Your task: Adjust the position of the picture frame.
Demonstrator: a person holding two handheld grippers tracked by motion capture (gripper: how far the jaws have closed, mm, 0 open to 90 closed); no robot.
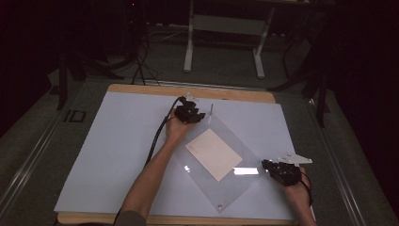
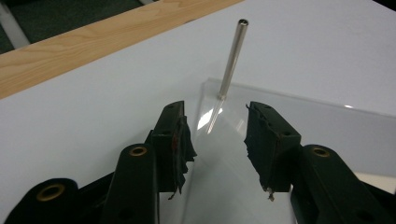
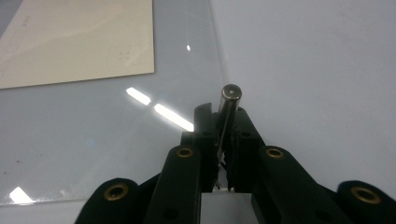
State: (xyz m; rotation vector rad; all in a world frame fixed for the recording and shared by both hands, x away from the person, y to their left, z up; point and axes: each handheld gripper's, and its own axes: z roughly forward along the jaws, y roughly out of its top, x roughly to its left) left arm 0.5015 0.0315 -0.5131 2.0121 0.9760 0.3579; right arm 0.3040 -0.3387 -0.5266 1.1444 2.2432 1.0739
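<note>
A clear plastic sheet (image 1: 230, 188) lies cornerwise on the white board, with a cream paper (image 1: 214, 154) on its middle. A thin metal post (image 2: 232, 58) stands upright at the sheet's far corner. My left gripper (image 2: 217, 126) is open just short of that post, with only the sheet's corner (image 2: 303, 116) under its jaws. In the high view the left gripper (image 1: 200, 115) sits beside the post (image 1: 211, 109). My right gripper (image 3: 223, 114) is shut on another upright metal post (image 3: 230, 95) at the sheet's right corner (image 1: 266, 165). The paper (image 3: 79, 42) lies beyond it.
The white board (image 1: 117, 141) covers a wooden table whose edge (image 1: 141, 89) shows at the back. A small fitting (image 1: 219, 205) sits at the sheet's near corner. A white table frame (image 1: 226, 23) stands on the dark floor behind. The left gripper's cable (image 1: 157, 136) trails along the forearm.
</note>
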